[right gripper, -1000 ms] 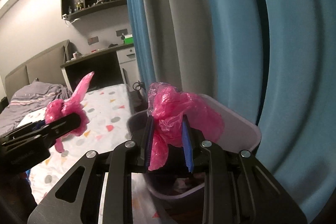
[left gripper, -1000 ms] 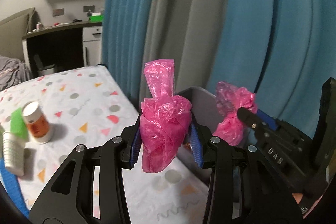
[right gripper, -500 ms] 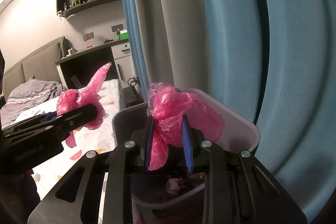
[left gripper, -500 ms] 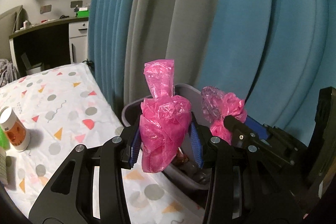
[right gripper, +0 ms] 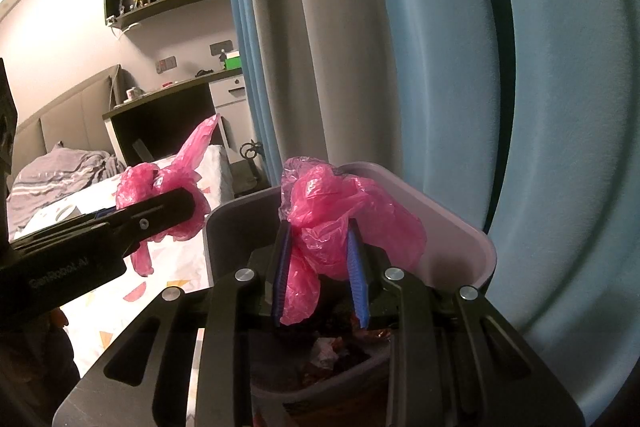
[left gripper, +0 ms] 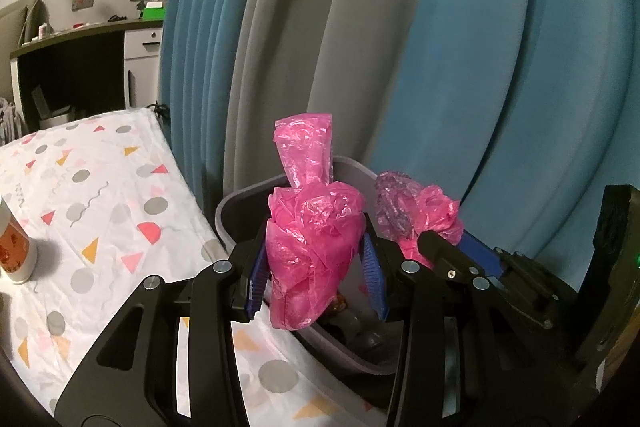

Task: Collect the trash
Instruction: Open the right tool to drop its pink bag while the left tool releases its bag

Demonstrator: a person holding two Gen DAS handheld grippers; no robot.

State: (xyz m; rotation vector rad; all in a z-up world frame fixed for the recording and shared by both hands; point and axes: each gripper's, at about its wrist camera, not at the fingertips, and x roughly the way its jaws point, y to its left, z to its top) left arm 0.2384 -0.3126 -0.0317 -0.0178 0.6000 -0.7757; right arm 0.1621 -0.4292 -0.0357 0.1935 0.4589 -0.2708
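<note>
The left gripper (left gripper: pixel 316 267) is clamped on a bunched wad of pink plastic bag (left gripper: pixel 312 239), its blue pads pressing both sides, jaws partly closed around the bulk; a twisted tail of the plastic stands up above the wad. The right gripper (right gripper: pixel 320 275) pinches a second bunch of pink plastic (right gripper: pixel 344 223), jaws narrower, the pads tight on the crumple. Both bunches hang over the grey bin (left gripper: pixel 240 203), the landmark here: the left one above its near rim on the bed side, the right one above its opening, toward the curtain (left gripper: pixel 460 67) behind the bin. Inside the bin, dark rubbish and a pale crumpled scrap (right gripper: pixel 324 351) lie at the bottom.

Compared with a second ago, the left view has swung away from the bed (left gripper: pixel 100 187): then the bin showed as only a sliver behind the bag; now its rim and inside are plain below the pink wad. The white bottle (left gripper: pixel 14 251), left of the bin on the patterned sheet, has slid to the picture's edge, and the green item and cup beside it have left the view. Both grips look unchanged.
</note>
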